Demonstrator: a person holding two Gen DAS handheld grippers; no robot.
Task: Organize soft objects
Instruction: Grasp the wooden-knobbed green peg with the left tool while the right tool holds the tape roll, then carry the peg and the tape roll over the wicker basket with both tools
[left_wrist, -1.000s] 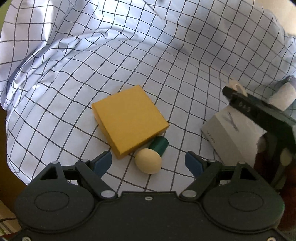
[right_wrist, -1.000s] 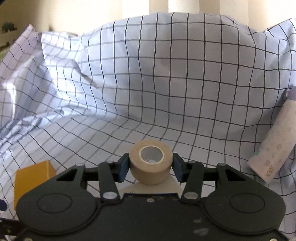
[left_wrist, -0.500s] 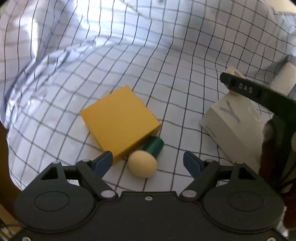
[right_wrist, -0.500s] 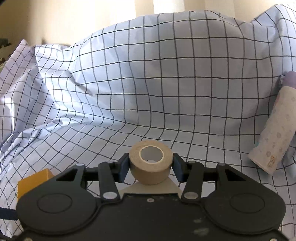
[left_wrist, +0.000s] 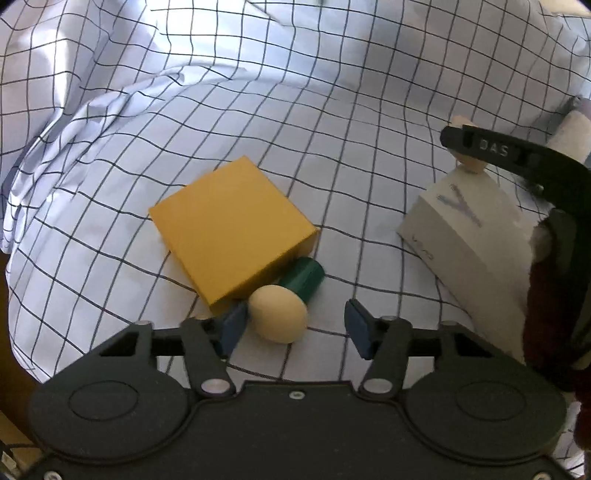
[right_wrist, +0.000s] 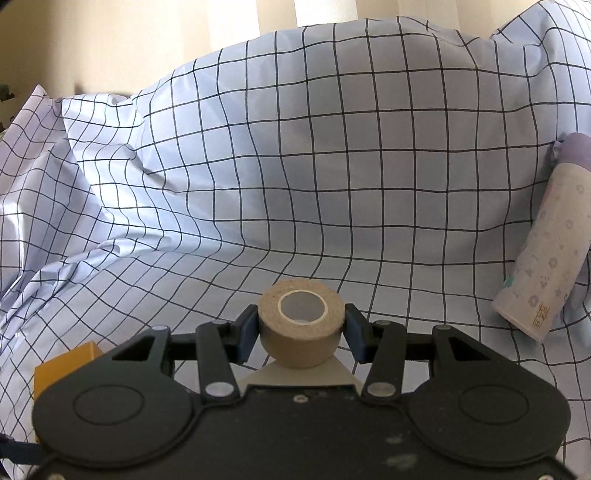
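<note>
Since the earlier frames the left gripper (left_wrist: 295, 325) had been closing around the cream-headed green peg (left_wrist: 286, 299), beside the yellow block (left_wrist: 232, 236); a gap remained on one side. Full closure seemed next. The tape roll (right_wrist: 300, 326) was clamped by the right gripper (right_wrist: 301, 332).

A home, most likely a bedroom: a rumpled checked sheet (right_wrist: 295, 166) covers a soft surface (seemingly a bed), with pale curtains (right_wrist: 325, 11) and a cream wall (right_wrist: 110, 37) behind

Yellow box (left_wrist: 231, 229) crowding left tongs (left_wrist: 295, 326).
</note>
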